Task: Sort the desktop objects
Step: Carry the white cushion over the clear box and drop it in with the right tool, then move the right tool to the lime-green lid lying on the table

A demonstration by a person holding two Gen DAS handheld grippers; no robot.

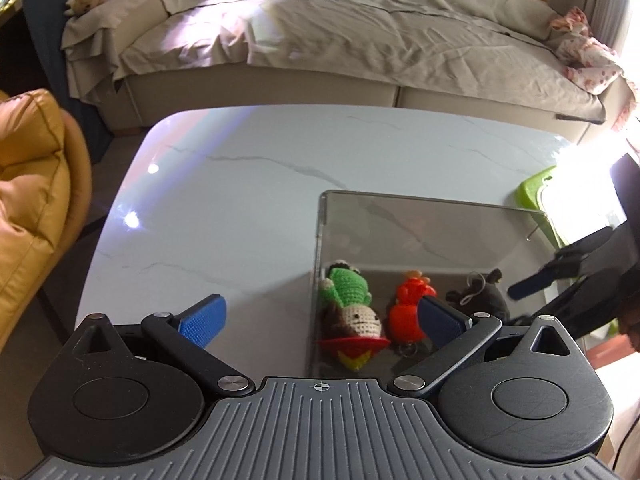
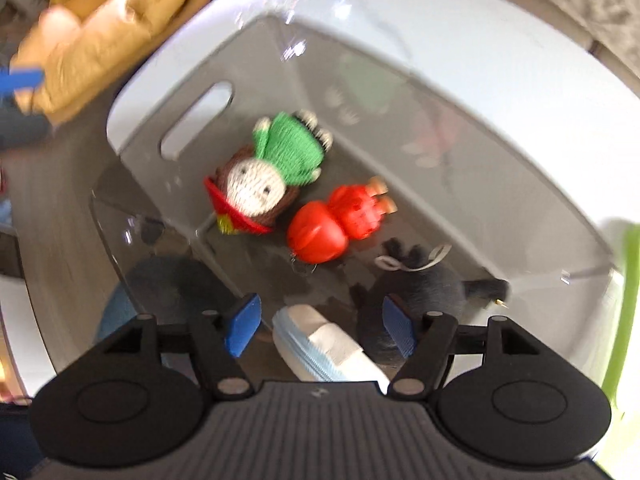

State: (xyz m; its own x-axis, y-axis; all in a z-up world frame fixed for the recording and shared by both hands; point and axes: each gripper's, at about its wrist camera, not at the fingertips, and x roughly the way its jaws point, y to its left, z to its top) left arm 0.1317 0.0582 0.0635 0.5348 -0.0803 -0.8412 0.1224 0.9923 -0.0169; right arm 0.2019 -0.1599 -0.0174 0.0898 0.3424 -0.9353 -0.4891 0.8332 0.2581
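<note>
While both grippers hang over the white marble table, the left gripper stands wide apart at the bottom of its view, one blue pad over bare tabletop and the other over the clear smoky bin in the lower right. Inside that bin three toys lie in a row: a crocheted doll in green with a red hat, a red figure just beside it, and a dark plush further right. At the right edge of this view the right gripper reaches in above the bin.

From the right wrist view, motion-blurred, the right gripper is spread wide with nothing between its pads; below it a white and light-blue object shows at bottom centre, though what it is cannot be told. A green container sits behind the bin at the right, and a cloth-draped sofa fills the upper frame.
</note>
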